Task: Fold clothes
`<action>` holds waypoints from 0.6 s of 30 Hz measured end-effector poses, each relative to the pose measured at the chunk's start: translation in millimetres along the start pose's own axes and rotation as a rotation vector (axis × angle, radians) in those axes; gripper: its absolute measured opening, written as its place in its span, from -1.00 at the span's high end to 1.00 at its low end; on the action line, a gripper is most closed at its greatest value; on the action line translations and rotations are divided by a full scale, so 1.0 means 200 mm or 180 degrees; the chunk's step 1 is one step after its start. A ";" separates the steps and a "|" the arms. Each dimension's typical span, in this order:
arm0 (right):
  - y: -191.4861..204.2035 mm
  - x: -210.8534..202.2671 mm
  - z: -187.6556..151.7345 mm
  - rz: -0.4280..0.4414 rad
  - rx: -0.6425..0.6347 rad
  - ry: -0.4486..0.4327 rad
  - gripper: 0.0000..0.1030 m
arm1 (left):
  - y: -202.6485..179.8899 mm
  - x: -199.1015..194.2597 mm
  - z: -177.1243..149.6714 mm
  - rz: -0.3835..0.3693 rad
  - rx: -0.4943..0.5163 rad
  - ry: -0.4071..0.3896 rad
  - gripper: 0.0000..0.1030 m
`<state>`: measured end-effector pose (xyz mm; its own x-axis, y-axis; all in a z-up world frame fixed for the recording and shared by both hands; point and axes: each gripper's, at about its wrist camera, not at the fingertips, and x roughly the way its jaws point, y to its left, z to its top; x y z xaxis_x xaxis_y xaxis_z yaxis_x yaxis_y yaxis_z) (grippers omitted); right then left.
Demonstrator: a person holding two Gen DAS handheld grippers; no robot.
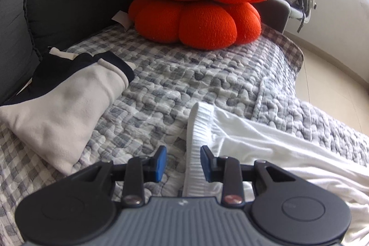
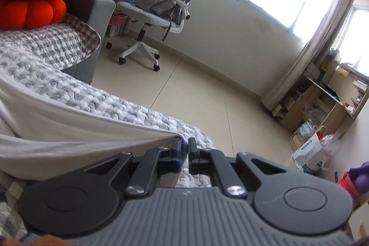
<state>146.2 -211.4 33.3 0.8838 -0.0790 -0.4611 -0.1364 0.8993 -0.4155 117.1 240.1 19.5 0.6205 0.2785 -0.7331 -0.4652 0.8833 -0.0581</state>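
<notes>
The white garment lies spread on the checked quilt of the sofa. The left gripper hovers with fingers narrowly parted astride its ribbed hem, not pressing it. The right gripper has pinched tight on the garment's far corner

Checked quilt under garments, orange cushions

Two orange pumpkin cushions stacked on a checked quilt.
</notes>
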 end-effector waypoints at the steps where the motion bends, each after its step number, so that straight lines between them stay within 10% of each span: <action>1: -0.01 0.02 -0.01 0.0048 0.0035 0.0082 0.81 | -0.01 0.01 -0.01 0.0018 0.0046 0.0050 0.36; 5: -0.07 0.11 -0.06 0.0295 0.0260 0.0461 0.47 | -0.03 0.03 -0.03 0.0070 0.0172 0.0138 0.31; 18: -0.21 0.15 -0.10 0.0875 0.0926 0.0641 0.58 | 0.00 0.05 -0.04 0.0024 0.0035 0.0236 0.10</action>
<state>168.8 -259.8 21.9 0.7237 0.1238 -0.6789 -0.1971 0.9799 -0.0314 117.7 240.5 7.9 0.5683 0.2568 -0.7818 -0.4625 0.8855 -0.0454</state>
